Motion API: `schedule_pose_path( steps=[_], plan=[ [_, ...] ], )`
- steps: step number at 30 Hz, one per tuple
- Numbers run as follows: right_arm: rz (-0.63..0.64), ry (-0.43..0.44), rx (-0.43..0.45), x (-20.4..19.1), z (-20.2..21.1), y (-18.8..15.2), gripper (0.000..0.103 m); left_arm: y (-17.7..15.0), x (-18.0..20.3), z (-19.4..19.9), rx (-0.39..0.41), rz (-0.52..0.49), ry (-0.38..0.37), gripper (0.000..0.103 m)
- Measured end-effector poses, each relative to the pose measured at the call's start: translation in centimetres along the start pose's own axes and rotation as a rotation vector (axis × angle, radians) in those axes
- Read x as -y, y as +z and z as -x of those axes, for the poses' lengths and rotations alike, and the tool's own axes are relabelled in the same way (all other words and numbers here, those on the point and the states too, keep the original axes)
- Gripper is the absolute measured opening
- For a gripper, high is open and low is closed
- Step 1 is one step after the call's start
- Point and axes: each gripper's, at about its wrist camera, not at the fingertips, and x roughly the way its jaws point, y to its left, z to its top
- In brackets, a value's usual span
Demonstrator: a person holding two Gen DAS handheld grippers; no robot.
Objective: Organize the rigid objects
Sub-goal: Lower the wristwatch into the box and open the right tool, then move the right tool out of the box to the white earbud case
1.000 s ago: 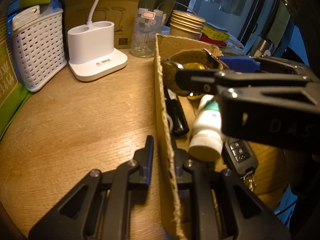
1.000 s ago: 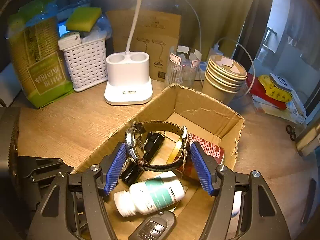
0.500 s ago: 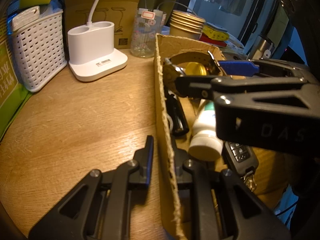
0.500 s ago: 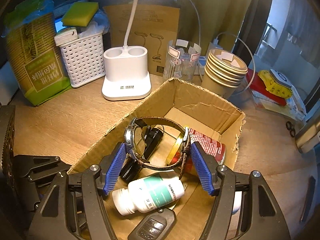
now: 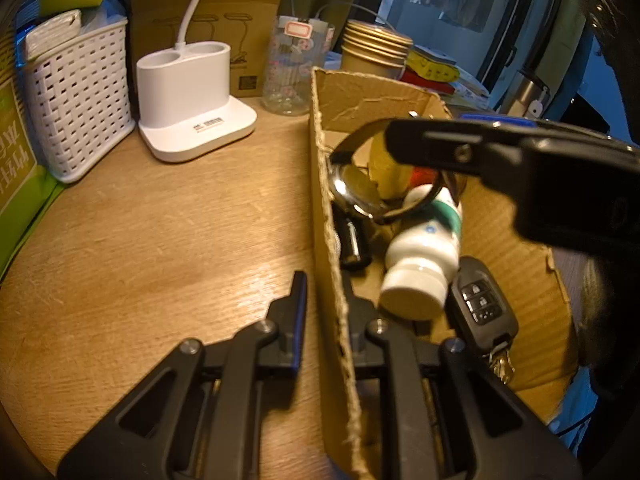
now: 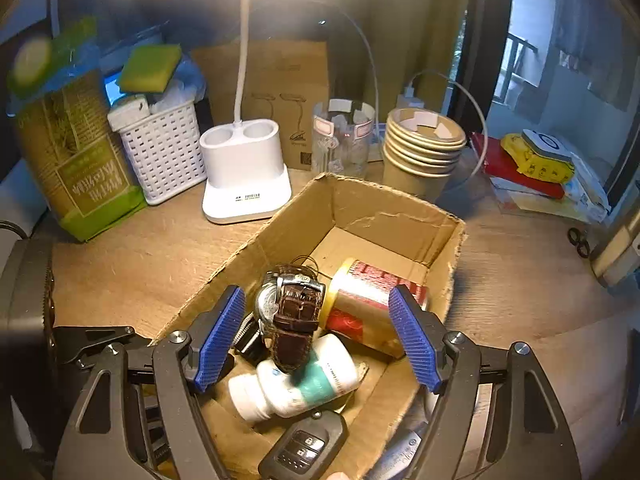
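Note:
A brown cardboard box (image 6: 384,208) stands on the wooden desk. In it lie a brown-strap wristwatch (image 6: 294,312), a white pill bottle (image 6: 296,388), a red and gold can (image 6: 368,308), a car key fob (image 6: 304,444) and a black object (image 6: 250,340). My right gripper (image 6: 318,340) hangs open above the box, the watch loose between its blue pads (image 6: 220,336). My left gripper (image 5: 326,300) is shut on the box's left wall (image 5: 332,240). The watch (image 5: 360,188), bottle (image 5: 424,268) and fob (image 5: 484,304) show in the left wrist view too.
At the back stand a white lamp base (image 6: 244,172), a white lattice basket (image 6: 160,148), a green bag (image 6: 76,156), a clear jar (image 6: 342,136), stacked paper cups (image 6: 422,148) and a brown carton (image 6: 276,80). Red and yellow items (image 6: 528,160) lie far right.
My right gripper has opened wide and let go of the watch, which has dropped onto the pill bottle in the box. The right gripper has risen. The left gripper has not moved.

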Motion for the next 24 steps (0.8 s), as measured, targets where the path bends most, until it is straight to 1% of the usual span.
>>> schedule_pose_path(
  steps=[4,17,24],
  plan=[
    [-0.026,-0.009,0.014,0.9,0.8,-0.4,0.077,0.0,0.0,0.0,0.000,0.000,0.001,0.015],
    [-0.139,-0.075,0.080,5.0,4.1,-2.5,0.077,-0.1,0.1,0.0,0.000,-0.001,0.003,0.015],
    [-0.177,-0.102,0.078,7.0,4.9,-3.9,0.077,-0.1,0.2,0.0,0.000,-0.002,0.006,0.015]
  ],
)
